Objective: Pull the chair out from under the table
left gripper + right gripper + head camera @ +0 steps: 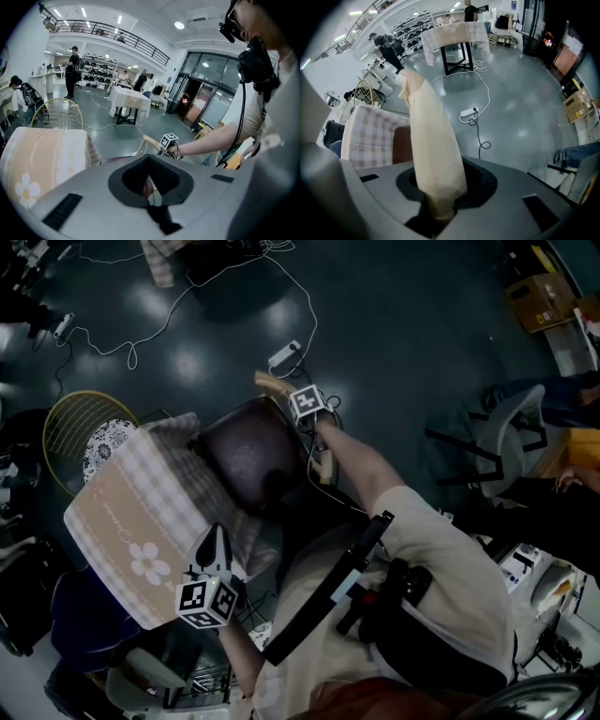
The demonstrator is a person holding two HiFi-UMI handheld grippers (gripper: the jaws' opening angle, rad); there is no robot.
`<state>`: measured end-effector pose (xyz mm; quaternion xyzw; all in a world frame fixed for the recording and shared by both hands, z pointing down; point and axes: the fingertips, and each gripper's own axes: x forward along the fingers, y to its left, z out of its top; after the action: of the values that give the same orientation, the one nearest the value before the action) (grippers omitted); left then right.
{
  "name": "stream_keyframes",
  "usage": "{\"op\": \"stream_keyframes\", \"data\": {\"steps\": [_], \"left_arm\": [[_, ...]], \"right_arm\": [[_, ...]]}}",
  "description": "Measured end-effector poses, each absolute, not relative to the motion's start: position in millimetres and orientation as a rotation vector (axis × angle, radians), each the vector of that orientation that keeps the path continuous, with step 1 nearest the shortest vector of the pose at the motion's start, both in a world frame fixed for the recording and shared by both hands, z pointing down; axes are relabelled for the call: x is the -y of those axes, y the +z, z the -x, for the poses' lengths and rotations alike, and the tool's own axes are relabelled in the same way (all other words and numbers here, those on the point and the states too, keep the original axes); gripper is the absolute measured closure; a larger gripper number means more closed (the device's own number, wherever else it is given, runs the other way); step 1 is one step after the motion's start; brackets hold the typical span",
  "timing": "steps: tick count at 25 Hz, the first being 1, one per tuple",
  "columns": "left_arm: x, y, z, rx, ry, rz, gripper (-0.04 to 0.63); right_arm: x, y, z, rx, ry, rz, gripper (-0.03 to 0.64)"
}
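- At the middle of the head view: chair (246,457) on the dark floor (403,343), dark brown seat up. Its lower-left edge is tucked under the overhang of the checked cloth (141,512) that covers the table (94,540).
- Chair faces the table: the seat front points to the lower left of the head view and the back stands on the far side, toward the upper right.
- Back rail (429,136) is pale wood. In the head view its long axis runs from upper left to lower right, about parallel to the table's near edge. In the right gripper view it rises out of the jaws and leans a little left.
- Right gripper (312,418) points steeply down with its marker cube on top. Its jaws pinch the back rail, which fills the gap between them.
- Left gripper (215,538) has its jaws pressed together, with nothing gripped. The nose slopes down and lies over the cloth's edge just beside the seat; contact cannot be told.
- In the left gripper view, the right gripper's cube and the person's forearm sit at the rail's top, past the cloth.
- On the floor beyond the chair: a white power strip (284,354) with a looping cable (169,320), well apart from the chair.
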<state>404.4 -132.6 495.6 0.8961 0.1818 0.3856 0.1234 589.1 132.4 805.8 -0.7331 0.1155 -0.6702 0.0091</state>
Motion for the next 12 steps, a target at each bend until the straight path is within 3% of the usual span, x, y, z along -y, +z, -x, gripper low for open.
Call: {"op": "stream_keyframes", "data": {"steps": [12], "left_arm": [[120,493,-412,-0.574,1.148,-2.614,0.588]], "right_arm": [[-158,808,-594,-0.326,-2.090,2.284,0.497]]}}
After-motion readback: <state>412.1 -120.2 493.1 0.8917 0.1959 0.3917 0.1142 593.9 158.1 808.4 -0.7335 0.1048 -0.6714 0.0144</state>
